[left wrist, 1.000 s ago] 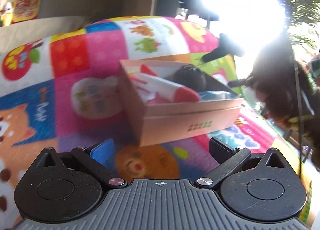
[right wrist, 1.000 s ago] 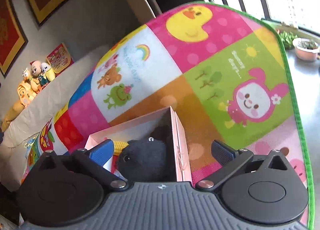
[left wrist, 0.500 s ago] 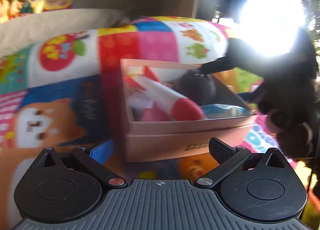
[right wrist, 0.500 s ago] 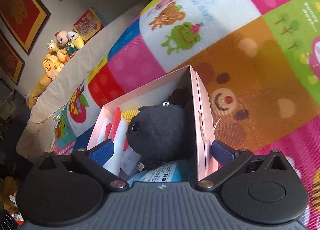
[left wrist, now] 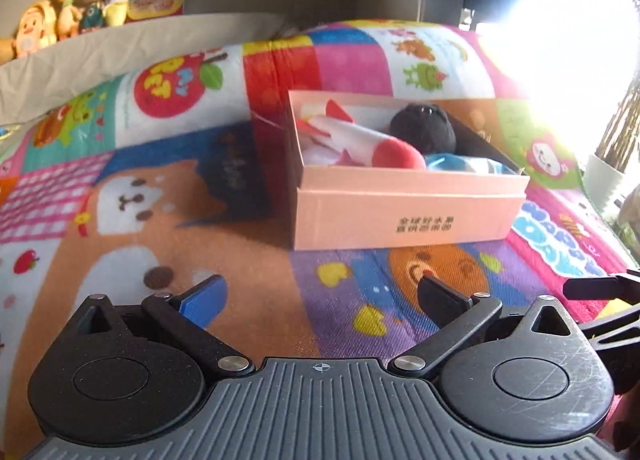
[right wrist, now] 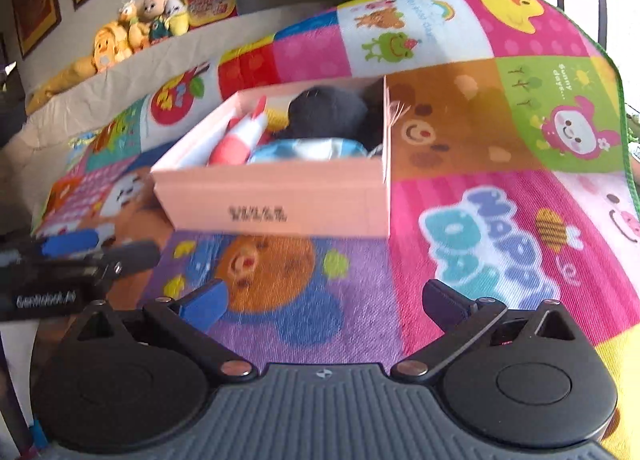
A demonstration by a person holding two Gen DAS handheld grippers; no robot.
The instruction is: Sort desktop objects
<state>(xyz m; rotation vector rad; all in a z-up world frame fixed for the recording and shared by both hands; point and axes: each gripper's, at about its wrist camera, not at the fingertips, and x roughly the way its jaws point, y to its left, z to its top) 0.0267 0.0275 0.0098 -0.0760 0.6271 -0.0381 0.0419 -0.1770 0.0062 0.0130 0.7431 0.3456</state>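
left gripper (left wrist: 320, 296) and right gripper (right wrist: 322, 302): fingers spread wide, nothing held | pink box (left wrist: 404, 216) seen at 12 o'clock on play mat (left wrist: 240, 268), judged light cardboard, best gripped at a wall rim | inside, rocket plush (left wrist: 372, 142) and black plush (left wrist: 424, 128), judged soft, squashable.

Left view: blown-out window glare at 1–2 o'clock, washing out the mat (left wrist: 500, 72) there. The box (left wrist: 404, 216) casts a shadow toward 9 o'clock. Right view evenly bright, motion-blurred; fisheye bends edges in both.
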